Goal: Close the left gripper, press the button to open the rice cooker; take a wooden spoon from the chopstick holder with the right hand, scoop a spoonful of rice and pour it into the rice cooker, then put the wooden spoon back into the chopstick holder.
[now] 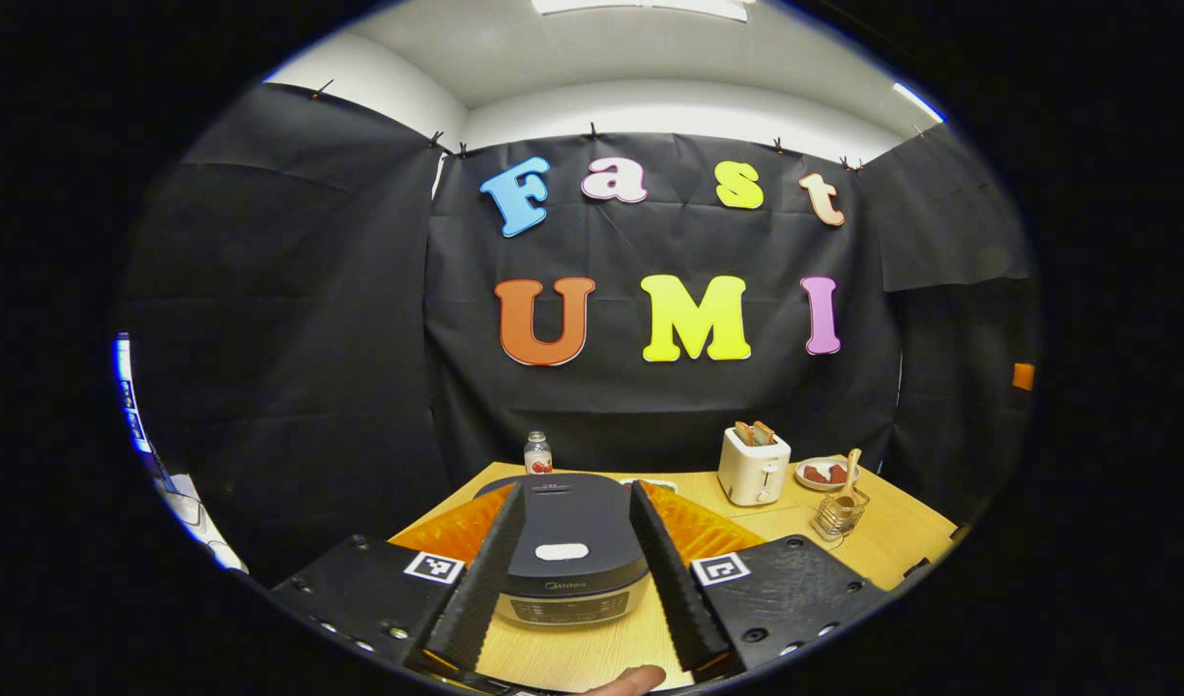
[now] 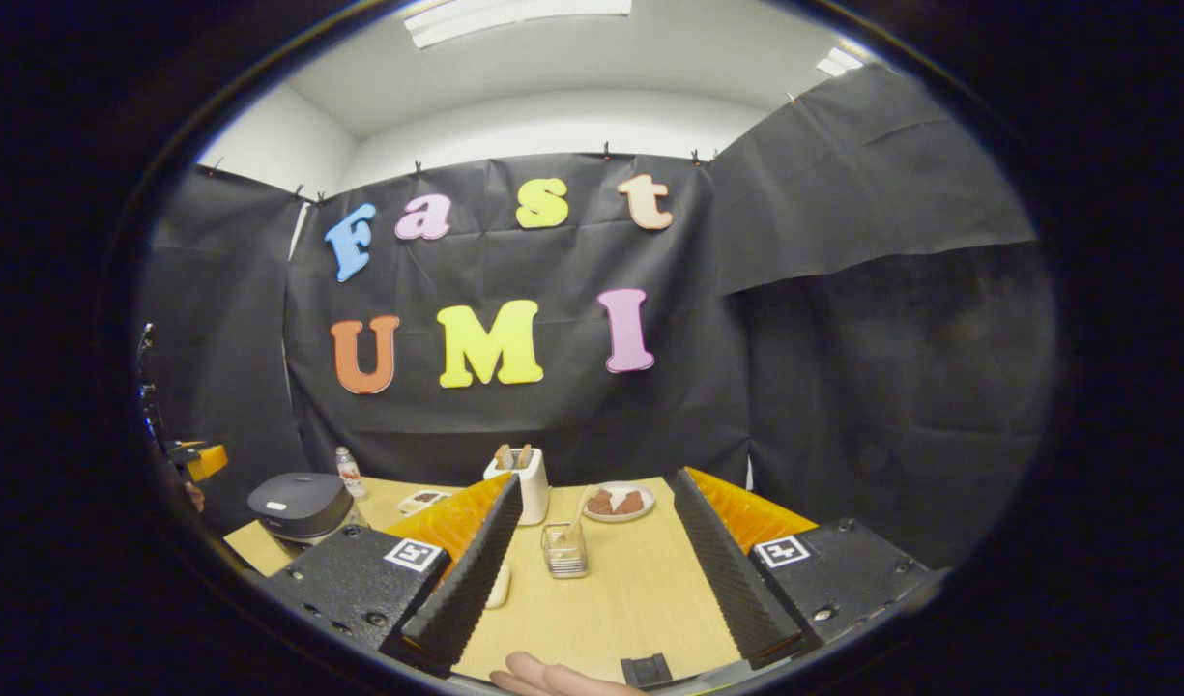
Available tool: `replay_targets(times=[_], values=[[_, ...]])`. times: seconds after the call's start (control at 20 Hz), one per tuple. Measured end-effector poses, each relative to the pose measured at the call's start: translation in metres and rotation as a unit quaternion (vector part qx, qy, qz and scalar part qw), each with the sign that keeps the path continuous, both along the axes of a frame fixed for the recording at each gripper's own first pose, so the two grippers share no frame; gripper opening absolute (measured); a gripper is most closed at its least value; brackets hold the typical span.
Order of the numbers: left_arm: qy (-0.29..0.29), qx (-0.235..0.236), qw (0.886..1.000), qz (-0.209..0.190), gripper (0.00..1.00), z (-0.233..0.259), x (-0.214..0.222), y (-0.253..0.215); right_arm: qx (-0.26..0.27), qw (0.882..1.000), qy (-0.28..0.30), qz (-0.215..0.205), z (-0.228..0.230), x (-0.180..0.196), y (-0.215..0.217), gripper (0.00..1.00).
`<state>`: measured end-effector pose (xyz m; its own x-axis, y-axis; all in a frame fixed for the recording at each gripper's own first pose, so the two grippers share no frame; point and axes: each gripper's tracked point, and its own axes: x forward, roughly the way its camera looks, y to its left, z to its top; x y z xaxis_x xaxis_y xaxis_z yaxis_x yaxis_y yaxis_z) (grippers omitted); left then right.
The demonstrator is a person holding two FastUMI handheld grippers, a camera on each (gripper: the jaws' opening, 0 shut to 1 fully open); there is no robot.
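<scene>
The dark rice cooker (image 1: 563, 565) stands shut on the wooden table (image 1: 592, 648), its white lid button (image 1: 561, 551) facing up. My left gripper (image 1: 577, 491) is open just above and in front of it, a finger on either side of the lid. Off to the right, a wire chopstick holder (image 1: 840, 514) holds a wooden spoon (image 1: 851, 472). In the right gripper view that holder (image 2: 563, 549) stands between the open fingers of my right gripper (image 2: 596, 478), some way ahead, with the spoon handle (image 2: 582, 507) leaning right. The cooker (image 2: 300, 503) sits far left.
A white toaster (image 2: 524, 483) with toast, a plate of reddish food (image 2: 619, 502), a small bottle (image 2: 348, 471) and a small dish (image 2: 422, 500) line the back of the table (image 2: 640, 599). A white object (image 2: 498, 585) lies beside the right gripper's left finger. Black cloth walls close in the booth.
</scene>
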<state>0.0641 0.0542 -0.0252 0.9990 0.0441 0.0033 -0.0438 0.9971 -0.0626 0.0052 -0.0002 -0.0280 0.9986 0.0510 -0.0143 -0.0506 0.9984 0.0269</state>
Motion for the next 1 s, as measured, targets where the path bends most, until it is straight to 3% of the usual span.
replay_targets(times=[0.05,0.1,0.25,0.35,0.6,0.85,1.0], values=[[0.005,0.004,1.0,-0.005,0.59,-0.004,0.007,-0.002,0.002,1.0,0.002,0.005,-0.003,0.003,0.003,0.98],[0.016,0.011,1.0,-0.008,0.53,-0.012,0.012,-0.002,0.005,1.0,0.005,0.011,-0.005,0.005,0.008,1.0],[0.045,0.029,0.998,-0.041,0.48,-0.028,0.032,-0.012,0.007,1.0,0.01,0.018,-0.012,0.016,0.013,0.98],[0.07,0.023,0.996,-0.045,0.04,-0.044,0.041,-0.011,0.002,1.0,0.008,0.019,-0.016,0.022,0.017,0.98],[0.118,0.001,0.993,-0.011,0.02,-0.073,0.065,0.012,0.001,1.0,0.012,0.017,-0.028,0.039,0.019,0.98],[0.181,-0.065,0.981,-0.017,0.0,-0.111,0.078,0.015,0.025,0.999,0.029,0.017,-0.048,0.058,0.018,0.98],[0.218,-0.104,0.97,-0.038,0.0,-0.134,0.075,0.003,0.051,0.996,0.054,0.04,-0.066,0.065,0.026,0.98]])
